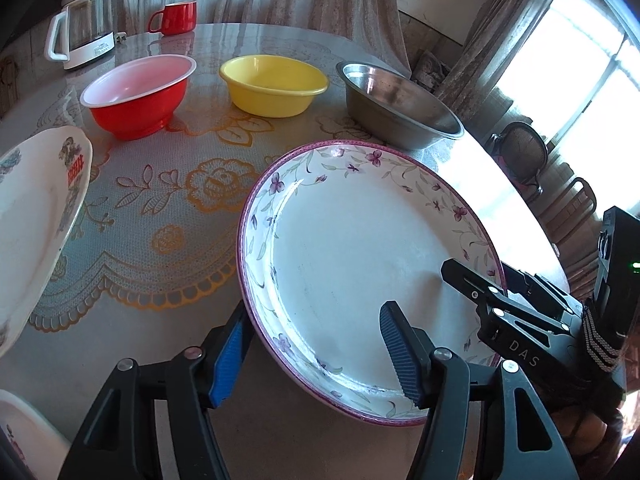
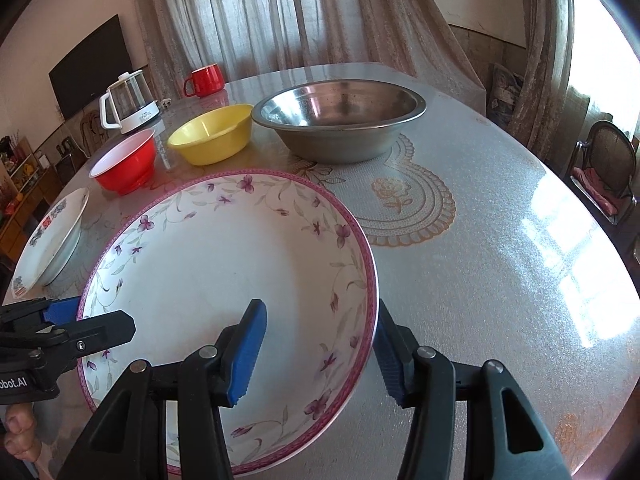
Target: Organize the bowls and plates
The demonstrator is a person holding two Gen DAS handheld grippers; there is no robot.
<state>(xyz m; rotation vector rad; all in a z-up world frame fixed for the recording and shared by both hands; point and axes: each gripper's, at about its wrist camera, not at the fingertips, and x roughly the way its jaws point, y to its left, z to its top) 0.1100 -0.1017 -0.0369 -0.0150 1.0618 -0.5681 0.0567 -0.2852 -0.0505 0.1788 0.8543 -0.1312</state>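
Observation:
A floral plate with a purple rim [image 1: 360,264] [image 2: 208,272] lies on the table near the front. My left gripper [image 1: 316,354] is open, its fingers straddling the plate's left rim. My right gripper [image 2: 320,354] is open, straddling the plate's right rim; it also shows in the left wrist view [image 1: 472,280]. A red bowl [image 1: 138,94] [image 2: 126,164], a yellow bowl [image 1: 274,84] [image 2: 212,134] and a steel bowl [image 1: 396,106] [image 2: 340,120] stand in a row behind. A white patterned plate [image 1: 36,224] [image 2: 56,236] lies to the left.
A white kettle [image 1: 82,28] [image 2: 128,100] and a red mug [image 1: 176,18] [image 2: 206,80] stand at the table's far side. Another white dish edge [image 1: 28,436] shows at the lower left. Chairs [image 2: 608,168] stand beyond the table's right edge.

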